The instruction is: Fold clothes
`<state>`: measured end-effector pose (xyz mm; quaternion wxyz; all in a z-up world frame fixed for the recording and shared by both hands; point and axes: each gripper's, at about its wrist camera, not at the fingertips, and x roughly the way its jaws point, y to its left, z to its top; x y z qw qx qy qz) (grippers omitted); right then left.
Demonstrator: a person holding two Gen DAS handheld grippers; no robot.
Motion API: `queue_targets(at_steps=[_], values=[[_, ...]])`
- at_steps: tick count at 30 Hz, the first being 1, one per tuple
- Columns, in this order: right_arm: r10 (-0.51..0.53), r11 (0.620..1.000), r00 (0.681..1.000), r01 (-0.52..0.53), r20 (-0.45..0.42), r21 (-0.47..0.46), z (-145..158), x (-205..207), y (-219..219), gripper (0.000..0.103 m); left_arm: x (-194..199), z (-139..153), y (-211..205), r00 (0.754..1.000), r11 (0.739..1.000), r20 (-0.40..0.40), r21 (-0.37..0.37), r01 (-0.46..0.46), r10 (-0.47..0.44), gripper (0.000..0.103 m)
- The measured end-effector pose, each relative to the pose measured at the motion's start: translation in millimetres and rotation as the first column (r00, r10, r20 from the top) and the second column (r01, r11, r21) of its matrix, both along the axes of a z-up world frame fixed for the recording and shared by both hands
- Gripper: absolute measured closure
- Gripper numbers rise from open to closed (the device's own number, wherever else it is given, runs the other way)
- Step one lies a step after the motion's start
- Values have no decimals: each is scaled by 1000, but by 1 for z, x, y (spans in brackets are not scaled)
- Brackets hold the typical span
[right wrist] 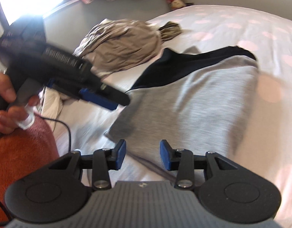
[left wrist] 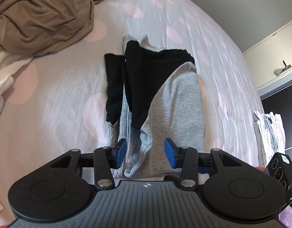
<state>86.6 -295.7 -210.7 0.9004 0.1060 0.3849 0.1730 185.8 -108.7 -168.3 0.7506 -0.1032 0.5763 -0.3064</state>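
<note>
Shirt: a grey ribbed shirt [left wrist: 174,102] with black sleeves and a black shoulder panel is lying flat on the bed [left wrist: 51,98], partly folded, with one black sleeve [left wrist: 113,87] sticking out along its left edge and a narrow grey fold running down beside it.

Left tool: my left tool [left wrist: 145,154] is pointing down at the near hem of the shirt. Its blue pads [left wrist: 121,152] are standing apart, one on each side of the rumpled grey fold, and I am not seeing them press on it, so the tool is released. In the right wrist view I am seeing this tool [right wrist: 115,102] from the side, hovering at the left edge of the shirt, blurred.

Right tool: my right tool [right wrist: 142,156] is hanging released over the near edge of the shirt, nothing between its pads but the cloth and sheet below.

Hand: my left hand [right wrist: 7,98] is gripping the grey handle, left of the shirt.

Brown pile: a crumpled brown garment [left wrist: 41,17] is sitting on the bed beyond the shirt, to its left.

White stack: folded pale laundry [left wrist: 269,133] is standing right of the shirt, off the bed's edge.

Orange cloth: fuzzy orange cloth [right wrist: 22,152] is lying near the shirt's left, below my hand.
</note>
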Motion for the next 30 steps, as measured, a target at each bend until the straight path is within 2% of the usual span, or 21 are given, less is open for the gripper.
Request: queue_targets(at_steps=[5, 8, 12, 16, 22, 30], values=[[-14, 999, 1000, 14, 5, 34, 0, 1, -8, 59, -4, -3, -8, 998, 997, -48, 59, 53, -50, 70], [-9, 999, 1000, 8, 15, 41, 0, -2, -9, 59, -2, -13, -13, 995, 989, -89, 136, 63, -51, 71], [-10, 998, 1000, 9, 23, 56, 1, -5, -11, 55, 2, -22, -19, 990, 982, -122, 168, 84, -64, 71], [-19, 997, 999, 17, 26, 69, 1, -5, -14, 54, 6, -28, -19, 987, 982, -151, 169, 81, -55, 74], [-39, 995, 999, 37, 14, 93, -1, -3, -19, 53, 0, -13, -14, 989, 987, -137, 140, 72, -53, 76], [-41, 995, 999, 40, 9, 89, -2, -2, -19, 51, 5, -26, -20, 976, 977, -207, 187, 106, -66, 76]])
